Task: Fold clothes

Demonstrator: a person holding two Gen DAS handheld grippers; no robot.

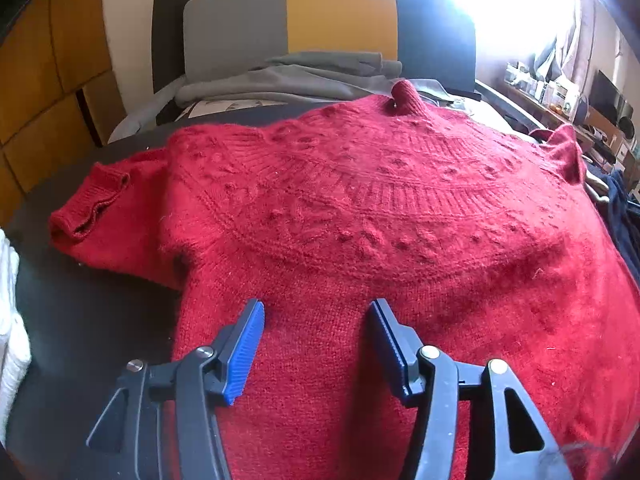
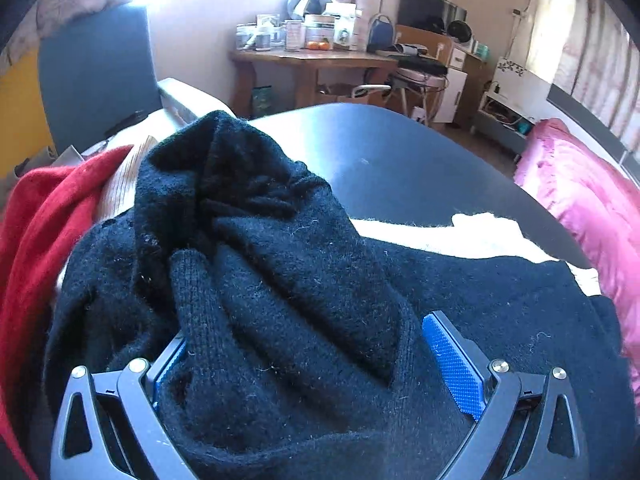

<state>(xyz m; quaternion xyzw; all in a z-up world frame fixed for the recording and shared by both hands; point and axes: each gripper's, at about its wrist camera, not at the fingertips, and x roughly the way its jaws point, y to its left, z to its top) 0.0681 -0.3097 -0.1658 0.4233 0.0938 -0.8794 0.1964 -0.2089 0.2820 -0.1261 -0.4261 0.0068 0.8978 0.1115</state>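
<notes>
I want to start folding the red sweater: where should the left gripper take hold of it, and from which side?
Probably the left sleeve cuff. The red sweater lies flat on the dark table, so its body offers no edge, while the cuff ends in a free ribbed edge over bare table. Bring the open left gripper in from the left, pinch that edge, and fold the sleeve inward.

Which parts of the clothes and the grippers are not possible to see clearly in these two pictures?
- Red sweater, left wrist view: hem cut off by the bottom edge; right sleeve runs past the right edge.
- Black sweater, right wrist view: crumpled, so its shape and sleeves are unclear.
- Right gripper: the left pad is partly buried in the knit.
- White garment: mostly covered by the black sweater.
</notes>
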